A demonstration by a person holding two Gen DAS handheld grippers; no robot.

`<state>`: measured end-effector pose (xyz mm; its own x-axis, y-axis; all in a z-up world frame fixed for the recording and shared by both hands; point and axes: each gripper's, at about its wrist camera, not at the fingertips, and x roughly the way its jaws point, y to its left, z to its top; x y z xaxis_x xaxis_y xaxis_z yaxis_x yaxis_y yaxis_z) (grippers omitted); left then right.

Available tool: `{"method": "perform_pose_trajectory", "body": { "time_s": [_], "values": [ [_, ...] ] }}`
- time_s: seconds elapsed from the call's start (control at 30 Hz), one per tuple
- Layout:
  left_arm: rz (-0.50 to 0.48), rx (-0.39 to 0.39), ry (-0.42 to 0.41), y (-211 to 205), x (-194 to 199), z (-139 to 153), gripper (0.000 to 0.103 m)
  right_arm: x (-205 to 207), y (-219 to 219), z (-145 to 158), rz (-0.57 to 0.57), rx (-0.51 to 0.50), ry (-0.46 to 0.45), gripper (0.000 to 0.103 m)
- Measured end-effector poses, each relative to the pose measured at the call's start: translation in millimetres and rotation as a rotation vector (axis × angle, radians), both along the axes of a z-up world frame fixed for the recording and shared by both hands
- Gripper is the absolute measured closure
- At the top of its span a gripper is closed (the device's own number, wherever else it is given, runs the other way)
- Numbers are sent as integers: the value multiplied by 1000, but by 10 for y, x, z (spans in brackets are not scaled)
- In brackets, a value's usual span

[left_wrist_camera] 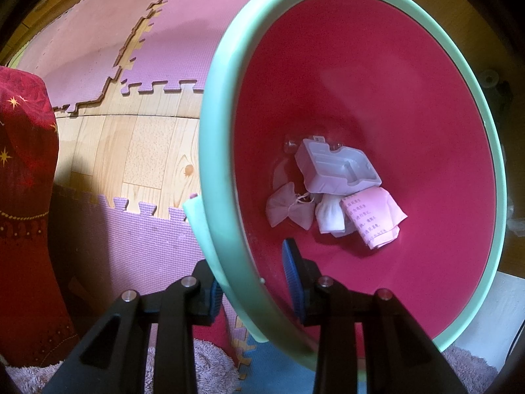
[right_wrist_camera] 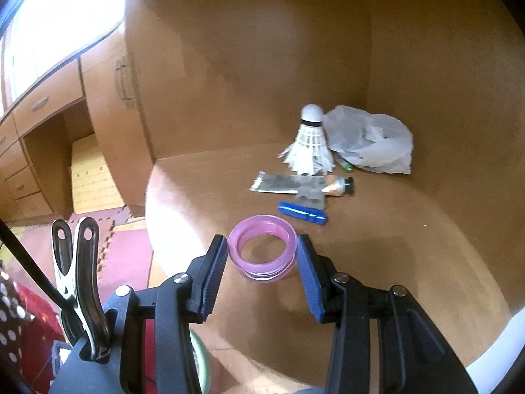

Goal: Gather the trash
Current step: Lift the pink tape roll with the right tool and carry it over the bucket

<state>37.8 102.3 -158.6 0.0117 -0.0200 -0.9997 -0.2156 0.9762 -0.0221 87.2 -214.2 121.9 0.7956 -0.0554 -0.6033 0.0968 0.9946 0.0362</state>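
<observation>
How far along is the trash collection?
Partly done. The red bin with the mint-green rim already holds a grey plastic tray, small cloth pouches and a pink printed paper; the left gripper grips its rim. The open right gripper brackets the pink tape ring. Shuttlecock, squeezed tube, blue stick and plastic bag remain.

Glossy translucent pink plastic ring [right_wrist_camera: 262, 249] on matt brown wooden desk [right_wrist_camera: 393, 262]
</observation>
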Motion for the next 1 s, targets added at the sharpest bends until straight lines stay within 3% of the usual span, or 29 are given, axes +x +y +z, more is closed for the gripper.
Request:
{"method": "perform_pose_trajectory", "body": {
  "time_s": [0.43, 1.0],
  "values": [
    [0, -1, 1, 2, 3, 1, 68, -167, 542, -146, 172, -8, 37, 59],
    [0, -1, 1, 8, 5, 1, 68, -363, 1186, -679, 369, 7, 168, 59]
  ]
}}
